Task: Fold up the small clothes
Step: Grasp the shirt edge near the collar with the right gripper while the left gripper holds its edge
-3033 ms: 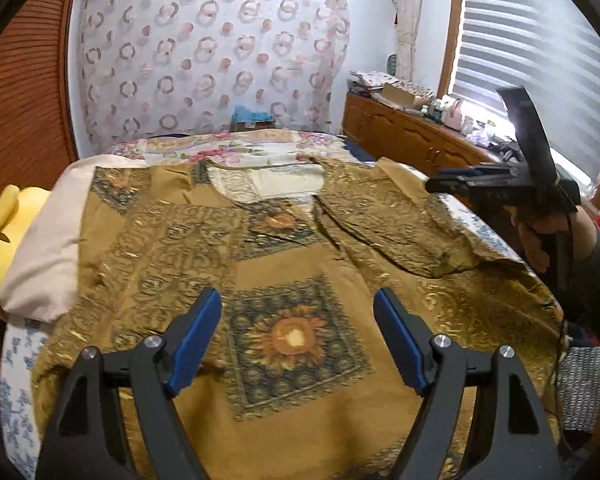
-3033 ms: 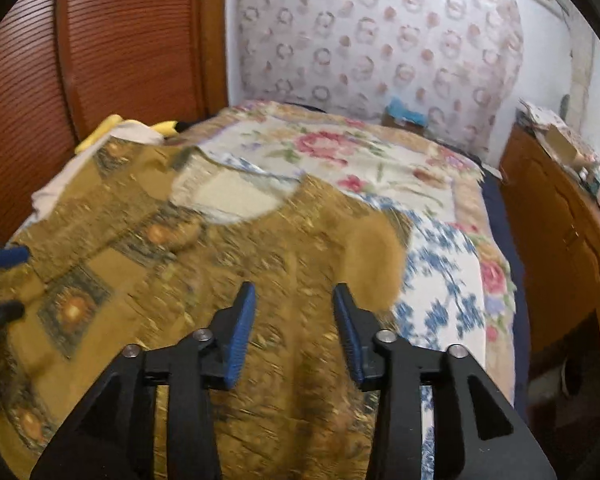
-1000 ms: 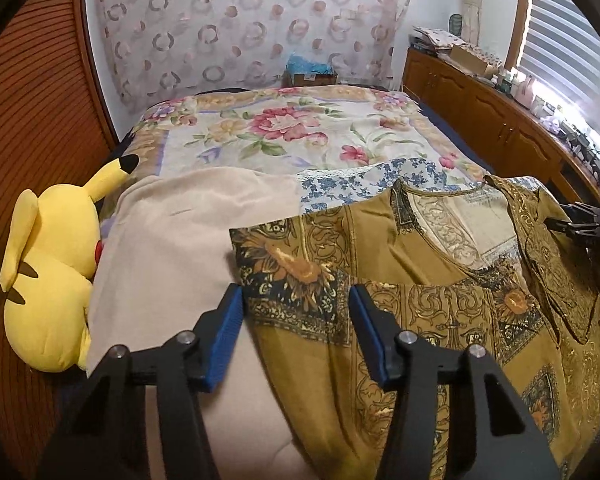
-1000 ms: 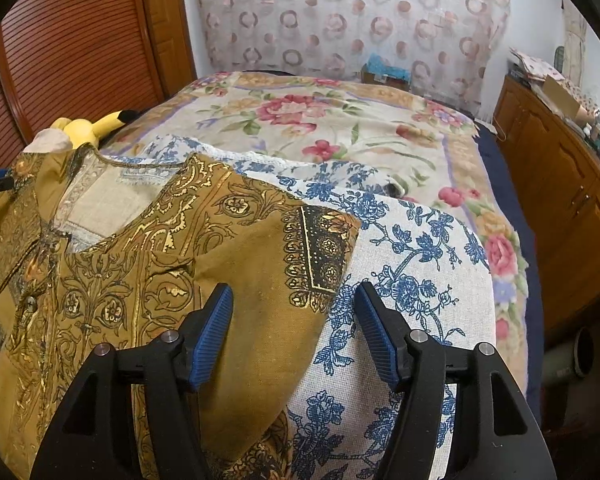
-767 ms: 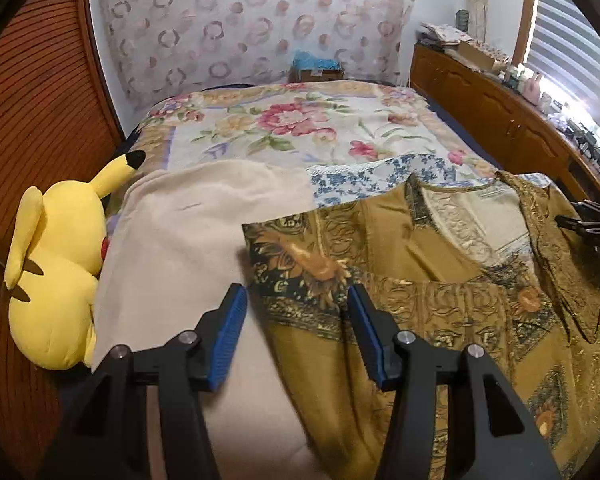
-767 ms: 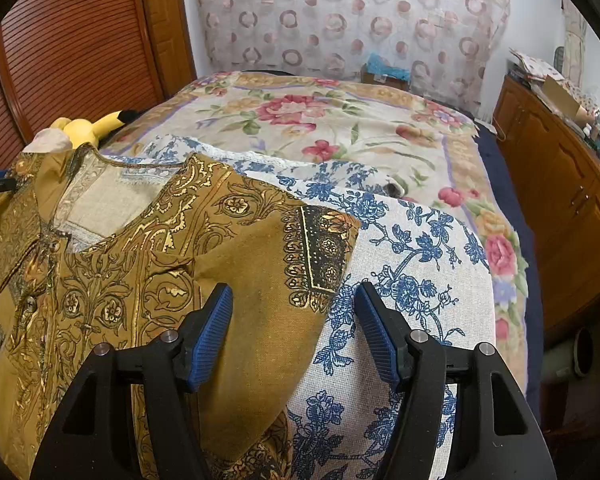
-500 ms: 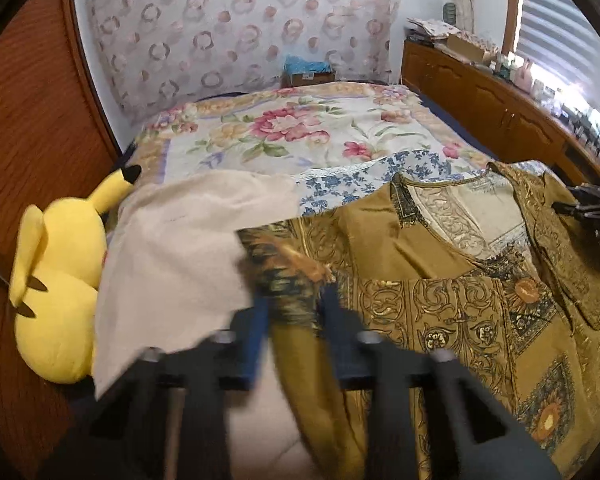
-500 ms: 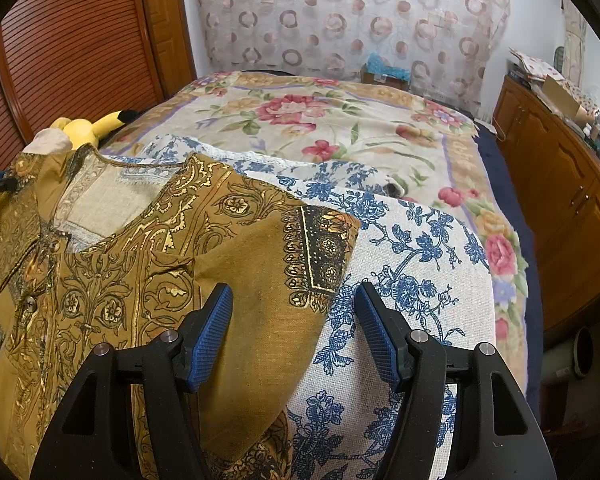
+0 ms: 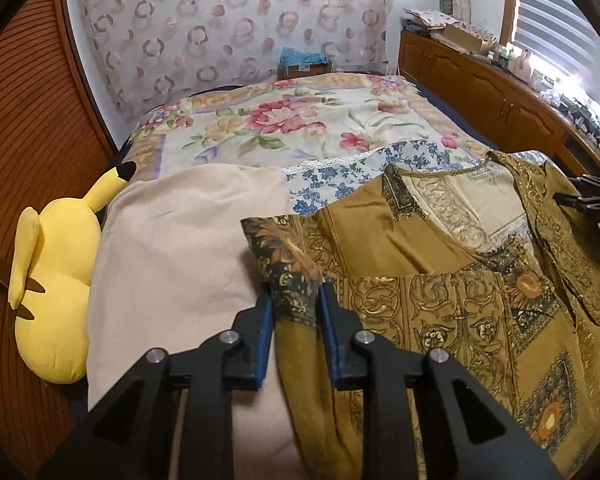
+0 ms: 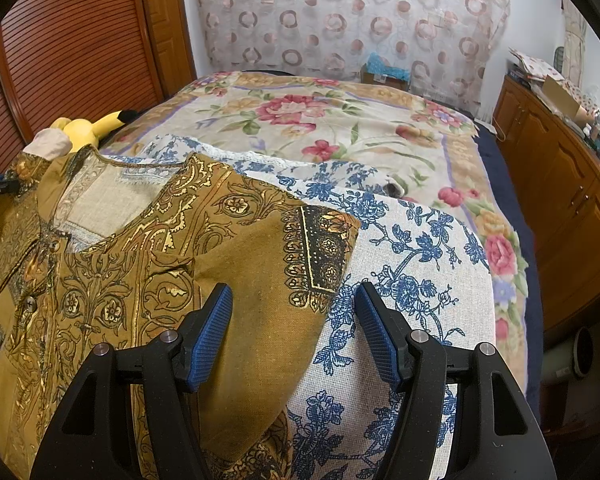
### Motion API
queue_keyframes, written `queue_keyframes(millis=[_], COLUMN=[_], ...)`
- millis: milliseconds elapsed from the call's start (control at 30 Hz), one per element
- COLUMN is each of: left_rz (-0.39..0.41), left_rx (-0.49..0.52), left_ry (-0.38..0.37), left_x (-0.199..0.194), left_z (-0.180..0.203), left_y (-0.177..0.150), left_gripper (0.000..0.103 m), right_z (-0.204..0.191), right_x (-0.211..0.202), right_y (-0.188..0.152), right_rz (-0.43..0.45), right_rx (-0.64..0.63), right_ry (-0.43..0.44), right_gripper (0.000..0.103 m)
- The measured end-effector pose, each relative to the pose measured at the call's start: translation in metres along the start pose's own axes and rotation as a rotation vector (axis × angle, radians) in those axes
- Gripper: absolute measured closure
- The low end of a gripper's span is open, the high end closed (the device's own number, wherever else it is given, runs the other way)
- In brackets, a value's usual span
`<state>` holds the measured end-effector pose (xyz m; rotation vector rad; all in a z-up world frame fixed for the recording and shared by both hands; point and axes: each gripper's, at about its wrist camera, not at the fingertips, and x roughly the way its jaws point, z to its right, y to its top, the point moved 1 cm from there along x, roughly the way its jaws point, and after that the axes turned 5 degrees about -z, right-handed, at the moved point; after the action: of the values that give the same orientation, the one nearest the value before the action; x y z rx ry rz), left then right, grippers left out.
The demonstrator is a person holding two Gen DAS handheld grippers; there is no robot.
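Left wrist view, L to R: yellow plush toy [image 9: 54, 280] lies at far-left edge of bed, touching a beige cloth [image 9: 180, 248] spread beside it. Left gripper [image 9: 296, 300] sits near-centre; blue pads pinch the dark-patterned cuff of the mustard shirt's [image 9: 440, 300] sleeve, cloth bunched up betw. them. Jaws easing apart a little, pads still on the fabric. Shirt spreads R across the bed over a blue-flower cloth [image 9: 340, 176], collar facing far side; floral bedspread [image 9: 284, 120] beyond. Right gripper's tip shows at far-right edge by shirt's other shoulder.

Right wrist view, L to R: shirt [image 10: 140, 264] fills near-left, its right sleeve w/ dark cuff lying flat on blue-flower cloth [image 10: 412, 264]. Right gripper [image 10: 294, 312] hovers over sleeve edge, jaws wide apart, gripping nothing. Wooden cabinets [image 10: 572, 184] along far right.
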<state>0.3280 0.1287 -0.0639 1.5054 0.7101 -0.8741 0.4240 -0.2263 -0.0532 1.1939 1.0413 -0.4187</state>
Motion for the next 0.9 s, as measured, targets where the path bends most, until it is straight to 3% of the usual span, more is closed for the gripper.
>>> queue_keyframes(millis=[133,333,700,733,800,867,900], left_rz=[0.006,0.055,0.104,0.107,0.114,0.127,0.134], left_rx=[0.018,0.046,0.062,0.065,0.064,0.060,0.059], left_ry=[0.018,-0.010,-0.087,-0.088,-0.091,-0.090,-0.093], left_x=[0.002,-0.013,-0.040,-0.042,-0.047,-0.055,-0.060], left_z=[0.005,0.017,0.042,0.045,0.048,0.051,0.052], left_y=[-0.002,-0.002,-0.012,-0.012,-0.014,-0.017,-0.017], left_gripper=[0.082,0.095,0.098,0.099,0.100,0.102,0.102], right_z=[0.000,0.000,0.000,0.000,-0.004,-0.009,-0.011], right_x=[0.000,0.000,0.004,0.005,0.003,0.000,-0.004], right_y=[0.000,0.000,0.005,0.006,0.007,0.008,0.007], right_rz=[0.000,0.000,-0.020,-0.021,-0.019,-0.019,-0.010], right_rx=[0.000,-0.001,-0.033,-0.034,-0.051,-0.068,-0.071], right_ry=[0.000,0.000,0.013,0.017,0.048,0.064,0.072], right_gripper=[0.037,0.037,0.038,0.042,0.074,0.095,0.097])
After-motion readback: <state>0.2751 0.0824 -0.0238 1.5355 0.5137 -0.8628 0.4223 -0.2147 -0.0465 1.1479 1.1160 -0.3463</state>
